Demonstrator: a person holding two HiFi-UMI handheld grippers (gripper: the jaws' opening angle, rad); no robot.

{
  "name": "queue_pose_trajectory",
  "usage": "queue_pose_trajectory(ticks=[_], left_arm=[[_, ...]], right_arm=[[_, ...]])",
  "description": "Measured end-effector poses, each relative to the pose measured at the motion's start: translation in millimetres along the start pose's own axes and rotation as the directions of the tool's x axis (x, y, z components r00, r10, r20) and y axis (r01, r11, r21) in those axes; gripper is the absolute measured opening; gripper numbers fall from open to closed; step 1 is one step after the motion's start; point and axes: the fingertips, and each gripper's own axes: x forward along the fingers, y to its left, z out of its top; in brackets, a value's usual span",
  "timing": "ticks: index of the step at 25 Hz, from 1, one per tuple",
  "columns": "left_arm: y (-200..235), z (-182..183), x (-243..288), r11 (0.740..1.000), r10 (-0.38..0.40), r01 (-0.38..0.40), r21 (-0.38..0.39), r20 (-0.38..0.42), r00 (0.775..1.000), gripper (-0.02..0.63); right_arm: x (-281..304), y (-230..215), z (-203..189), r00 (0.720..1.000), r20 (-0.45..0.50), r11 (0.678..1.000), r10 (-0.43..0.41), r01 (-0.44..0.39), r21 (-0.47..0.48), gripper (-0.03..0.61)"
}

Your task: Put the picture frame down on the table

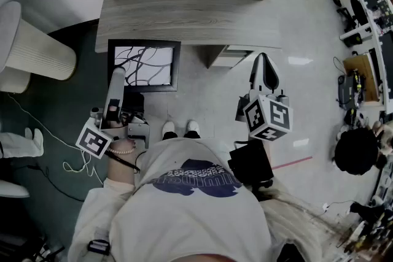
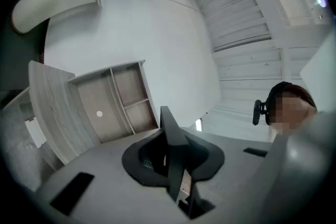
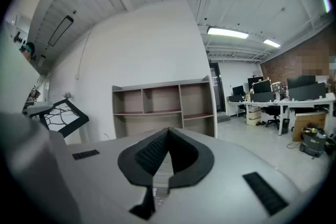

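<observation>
Grey wood-grain tabletop point(image 1: 184, 24) lies ahead of me. The black rectangular picture frame with a branch drawing point(image 1: 143, 64) hangs at its near edge, its lower edge pinched in my left tool point(image 1: 117, 78). My right tool point(image 1: 264, 70) is pressed together, empty, well apart.

Matt wood-grain table point(image 1: 184, 15); picture frame point(image 1: 144, 65) smooth, blk.
</observation>
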Motion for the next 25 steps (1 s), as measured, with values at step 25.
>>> queue_pose_trajectory(ticks=[25], left_arm=[[-4.4, -2.5, 3.7, 0.996, -0.043, 0.039, -0.085, -0.04, 0.998, 0.049]], right_arm=[[5.0, 52.7, -6.1, 0.817, 0.159, 0.574, 0.555, -0.514, 0.637, 0.192]])
